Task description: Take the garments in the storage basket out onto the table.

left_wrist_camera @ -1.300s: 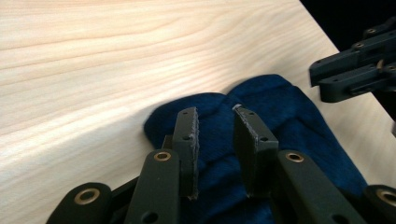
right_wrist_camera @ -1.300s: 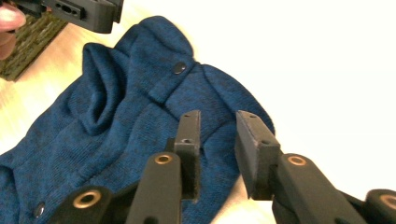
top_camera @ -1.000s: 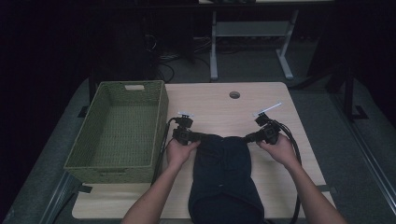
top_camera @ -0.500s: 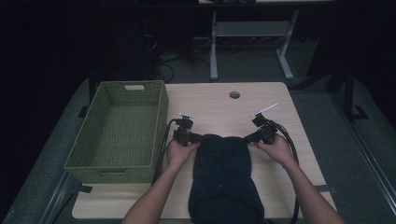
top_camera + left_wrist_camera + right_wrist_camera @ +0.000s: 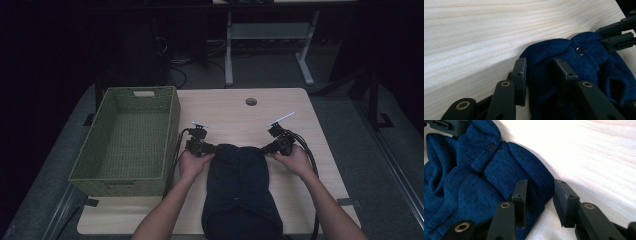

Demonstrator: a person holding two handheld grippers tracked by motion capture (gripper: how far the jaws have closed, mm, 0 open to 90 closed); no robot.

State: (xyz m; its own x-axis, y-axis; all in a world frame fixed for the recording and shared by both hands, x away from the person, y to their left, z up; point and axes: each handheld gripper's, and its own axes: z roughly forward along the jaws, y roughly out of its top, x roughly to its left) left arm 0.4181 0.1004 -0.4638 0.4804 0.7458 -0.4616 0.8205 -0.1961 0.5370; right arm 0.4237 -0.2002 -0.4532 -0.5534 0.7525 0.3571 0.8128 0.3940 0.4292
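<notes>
From the high view, a dark blue knitted garment [image 5: 240, 190] is lying on the pale wooden worktop [image 5: 235, 117], stretching from mid-table toward the person's edge, just right of an empty green woven basket [image 5: 127, 140]. The left gripper [image 5: 212, 148] is meeting the garment's far left corner, and the right gripper [image 5: 266, 148] is meeting its far right corner.

In the left gripper view, the left gripper's jaws are straddling a fold of the blue knit near a small dark button [image 5: 580, 50]; they have just been opening slightly, and I cannot tell whether the pads are pressing the cloth or merely flanking it.

In the right gripper view, the right gripper's jaws have just been closing. One pad is resting against the garment's rounded edge while the other is standing apart over bare wood, so nothing is being pinched.

A lift from here would probably go wrong: the right corner could slip free, leaving the garment dangling unevenly from the left side, or the thick fold could slide out altogether.
</notes>
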